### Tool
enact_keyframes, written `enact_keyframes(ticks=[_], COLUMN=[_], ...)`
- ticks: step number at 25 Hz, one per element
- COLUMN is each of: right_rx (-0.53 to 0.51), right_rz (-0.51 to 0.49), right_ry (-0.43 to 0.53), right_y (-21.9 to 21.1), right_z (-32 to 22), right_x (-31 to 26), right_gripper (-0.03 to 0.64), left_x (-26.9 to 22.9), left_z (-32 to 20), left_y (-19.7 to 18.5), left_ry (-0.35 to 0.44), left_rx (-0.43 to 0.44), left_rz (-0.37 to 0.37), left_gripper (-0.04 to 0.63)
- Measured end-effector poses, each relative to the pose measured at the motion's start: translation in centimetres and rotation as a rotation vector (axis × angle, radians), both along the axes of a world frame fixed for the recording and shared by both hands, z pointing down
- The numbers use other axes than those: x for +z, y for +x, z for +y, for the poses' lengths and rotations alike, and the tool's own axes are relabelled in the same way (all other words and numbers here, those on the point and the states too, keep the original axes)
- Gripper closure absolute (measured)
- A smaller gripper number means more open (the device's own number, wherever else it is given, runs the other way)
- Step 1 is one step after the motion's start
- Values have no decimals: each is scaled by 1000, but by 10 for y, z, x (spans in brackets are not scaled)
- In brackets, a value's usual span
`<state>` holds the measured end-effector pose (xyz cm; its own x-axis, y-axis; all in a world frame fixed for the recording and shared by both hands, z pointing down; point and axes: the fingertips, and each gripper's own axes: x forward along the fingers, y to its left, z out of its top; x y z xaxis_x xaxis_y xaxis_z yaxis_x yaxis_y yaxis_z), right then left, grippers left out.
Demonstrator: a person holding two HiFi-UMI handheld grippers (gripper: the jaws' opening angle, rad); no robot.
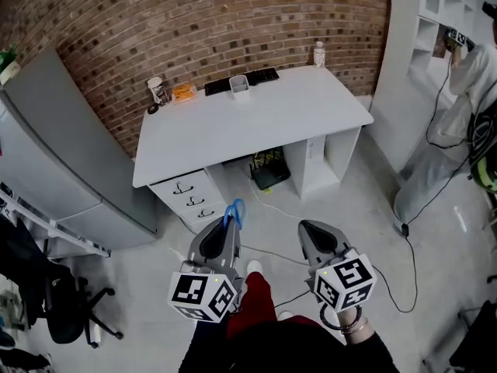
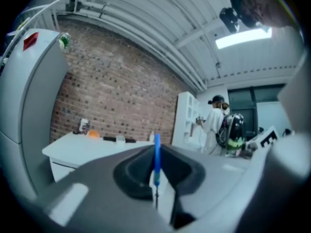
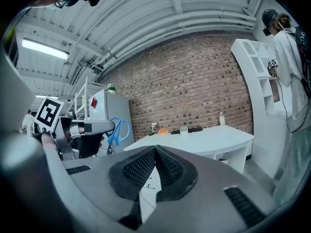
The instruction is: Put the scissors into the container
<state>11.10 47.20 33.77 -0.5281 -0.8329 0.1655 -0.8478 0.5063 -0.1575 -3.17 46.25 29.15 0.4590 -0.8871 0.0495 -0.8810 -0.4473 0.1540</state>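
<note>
The blue-handled scissors (image 1: 235, 210) stick up from my left gripper (image 1: 228, 228), which is shut on them; the handles stand above the jaw tips. In the left gripper view the scissors (image 2: 156, 155) show edge-on between the pads of the left gripper (image 2: 156, 174). From the right gripper view the scissors (image 3: 118, 130) hang off that gripper at the left. My right gripper (image 1: 312, 233) is shut with nothing in it, its jaw tips of the right gripper (image 3: 156, 150) touching. The small clear container (image 1: 239, 86) stands at the far edge of the white desk (image 1: 311, 111), well ahead of both grippers; the container (image 3: 183, 129) is empty as far as I can see.
On the desk sit a black keyboard (image 1: 252, 78), an orange object (image 1: 183, 92), a cup (image 1: 158, 91) and a bottle (image 1: 319, 54). A grey fridge (image 1: 54, 146) stands left, an office chair (image 1: 62, 305) lower left. A person in white (image 1: 458, 99) stands by shelves right. Cables cross the floor.
</note>
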Motion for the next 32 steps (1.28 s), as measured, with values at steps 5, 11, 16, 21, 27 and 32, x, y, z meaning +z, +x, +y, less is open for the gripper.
enact_keyframes(ticks=[5, 11, 16, 21, 27, 32], right_rx=[6, 17, 31, 30, 37, 47], right_rz=[5, 14, 11, 6, 6, 3], right_ry=[-8, -38, -63, -75, -93, -115], right_y=[-2, -15, -29, -54, -81, -97], right_z=[-35, -87, -144, -204, -270, -310], right_x=[2, 10, 12, 14, 15, 21], right_gripper=[607, 607, 607, 607, 607, 607], left_x=[6, 12, 14, 20, 23, 33], left_z=[-36, -96, -155, -215, -279, -317], left_y=[-3, -18, -29, -44, -66, -78], left_ry=[-10, -27, -39, -59, -80, -105], left_rx=[6, 22, 39, 65, 83, 100], left_rz=[6, 27, 37, 44, 62, 73], left_gripper=[568, 568, 568, 568, 568, 568])
